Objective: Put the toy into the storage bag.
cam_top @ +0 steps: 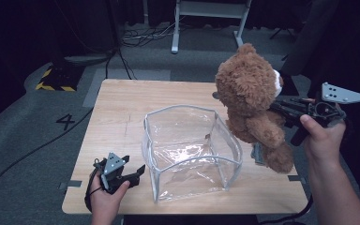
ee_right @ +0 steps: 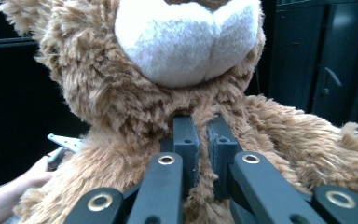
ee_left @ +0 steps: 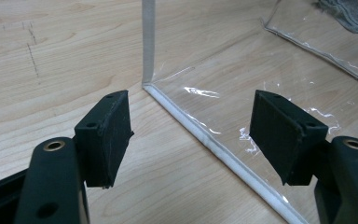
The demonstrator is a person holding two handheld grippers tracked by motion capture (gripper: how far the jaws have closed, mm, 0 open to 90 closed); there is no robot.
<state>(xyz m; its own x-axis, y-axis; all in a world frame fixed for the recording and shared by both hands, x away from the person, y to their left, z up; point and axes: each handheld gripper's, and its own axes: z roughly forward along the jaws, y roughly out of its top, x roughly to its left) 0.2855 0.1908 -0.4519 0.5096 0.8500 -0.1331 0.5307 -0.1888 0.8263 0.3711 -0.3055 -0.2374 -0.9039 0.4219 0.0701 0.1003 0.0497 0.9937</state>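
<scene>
Over on the left, the left tongs (cam_top: 139, 171) sit low at the near corner of the tabletop (cam_top: 117, 117), released and spread wide, with nothing between the pads. In the left gripper view those tongs (ee_left: 191, 135) straddle the near bottom edge of the clear plastic bag (ee_left: 261, 93) without touching it; the white seam runs across the gap between the two black pads (ee_left: 109, 135), and bare wood shows on one side, glossy film on the other.

In the middle, the clear plastic bag (cam_top: 192, 150) stands open and upright on the tabletop, its rim holding a rounded box shape. Glare on the film makes its floor hard to read.

On the right, the right tongs (cam_top: 274, 107) are clenched on the teddy bear (cam_top: 253, 103), which hangs in the air above the right edge of the tabletop, just beside the bag's right wall and above its rim. In the right gripper view the tongs (ee_right: 203, 140) pinch a tuft of fur just below the teddy bear (ee_right: 135, 93) and its white muzzle; the pads are half buried in fur, and the top of the head is cut off. A small grey object on the tabletop behind the bear's leg is mostly hidden. Beyond the tabletop, cables (cam_top: 136, 37) trail over the grey floor (cam_top: 28, 131).
</scene>
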